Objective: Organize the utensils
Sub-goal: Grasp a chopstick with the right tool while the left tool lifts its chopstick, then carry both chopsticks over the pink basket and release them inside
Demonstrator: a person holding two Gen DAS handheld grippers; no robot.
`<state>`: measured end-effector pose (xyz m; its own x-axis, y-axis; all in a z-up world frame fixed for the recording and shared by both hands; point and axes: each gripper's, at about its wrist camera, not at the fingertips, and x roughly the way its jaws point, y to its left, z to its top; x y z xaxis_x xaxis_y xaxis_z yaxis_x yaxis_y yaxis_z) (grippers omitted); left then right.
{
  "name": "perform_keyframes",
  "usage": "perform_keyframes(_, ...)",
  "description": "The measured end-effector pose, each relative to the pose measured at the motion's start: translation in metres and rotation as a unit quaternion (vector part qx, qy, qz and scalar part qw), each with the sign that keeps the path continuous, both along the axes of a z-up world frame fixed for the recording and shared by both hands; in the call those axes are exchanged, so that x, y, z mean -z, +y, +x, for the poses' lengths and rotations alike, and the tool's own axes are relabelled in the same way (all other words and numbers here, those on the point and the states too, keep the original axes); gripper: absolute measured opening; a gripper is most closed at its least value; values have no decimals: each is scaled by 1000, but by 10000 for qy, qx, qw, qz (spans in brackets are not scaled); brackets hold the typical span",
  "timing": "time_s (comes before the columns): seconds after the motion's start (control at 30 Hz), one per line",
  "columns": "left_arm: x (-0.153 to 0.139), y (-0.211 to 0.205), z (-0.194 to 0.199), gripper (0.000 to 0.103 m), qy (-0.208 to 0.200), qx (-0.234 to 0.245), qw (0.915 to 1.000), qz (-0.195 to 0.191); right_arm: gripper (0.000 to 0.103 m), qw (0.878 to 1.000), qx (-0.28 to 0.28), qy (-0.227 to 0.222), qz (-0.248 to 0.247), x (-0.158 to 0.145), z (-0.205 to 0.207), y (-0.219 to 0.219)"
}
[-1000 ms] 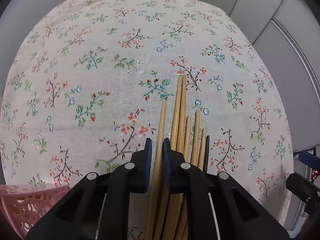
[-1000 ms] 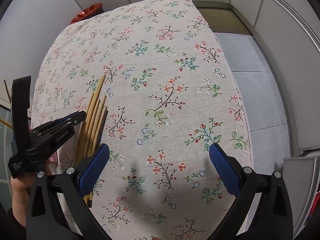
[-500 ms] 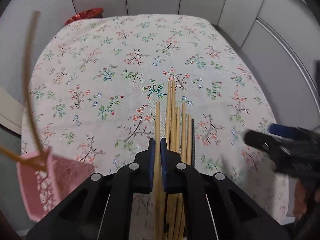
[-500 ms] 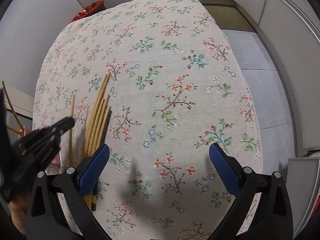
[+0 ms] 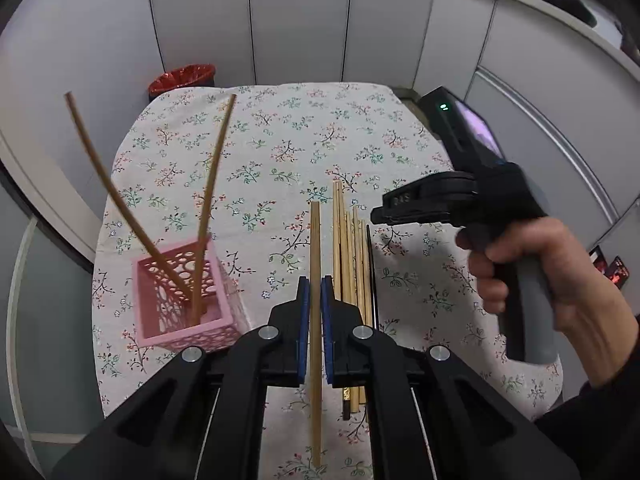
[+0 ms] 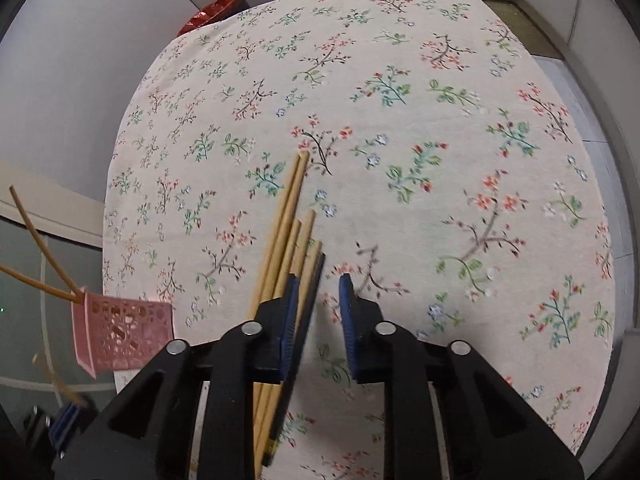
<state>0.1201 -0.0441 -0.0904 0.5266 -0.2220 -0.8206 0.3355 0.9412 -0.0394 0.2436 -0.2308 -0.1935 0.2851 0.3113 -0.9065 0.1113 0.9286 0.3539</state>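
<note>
Chopsticks (image 5: 352, 264) lie bundled at centre frame on the table (image 5: 280, 152); one chopstick (image 5: 315, 280) is now lifted clear, clamped in the left gripper (image 5: 314, 320), pink basket (image 5: 180, 296) lower left next. Right gripper (image 6: 318, 312), wide a moment ago, is closing beside the dark chopstick (image 6: 310, 300).

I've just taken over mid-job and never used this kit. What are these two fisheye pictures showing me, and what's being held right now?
No robot here: a person holds a trigger-operated clamp in each hand, with a camera on each looking along its jaws. In the left camera's picture, the left gripper is shut on one bamboo chopstick, lifted off the floral tablecloth. The pink basket already holds two chopsticks. The person's hand carries the other clamp. In the right camera's picture, the right gripper is closing its jaws beside the loose chopstick pile; whether a stick sits between them is unclear.
</note>
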Motion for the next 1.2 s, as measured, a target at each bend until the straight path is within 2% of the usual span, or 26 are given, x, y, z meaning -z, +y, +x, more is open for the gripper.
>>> perform_keyframes(0.33,-10,35,-14,6,-77,115,9998,-167,5,9999,-20,154,3,18,27,21)
perform_keyframes(0.53,-7,42,-13,6,-46,55,9997,-224,5,9989,101,388,-246,31,30,27)
perform_keyframes(0.67,-7,45,-14,6,-48,-2,9997,-225,6,9978,47,383,-534,30,30,36)
perform_keyframes(0.8,-5,48,-13,6,-50,-92,9997,-213,6,9944,-150,99,-1037,28,25,52)
perform_keyframes(0.93,-9,50,-17,6,-153,-116,9996,-208,4,9991,68,-34,-426,28,18,35)
perform_keyframes(1.0,-11,52,-18,6,-217,-123,9995,-216,4,9992,52,-160,-350,20,13,32)
perform_keyframes(1.2,-23,55,-27,6,-455,-167,9983,-328,4,9960,-248,-838,-170,-35,-25,37)
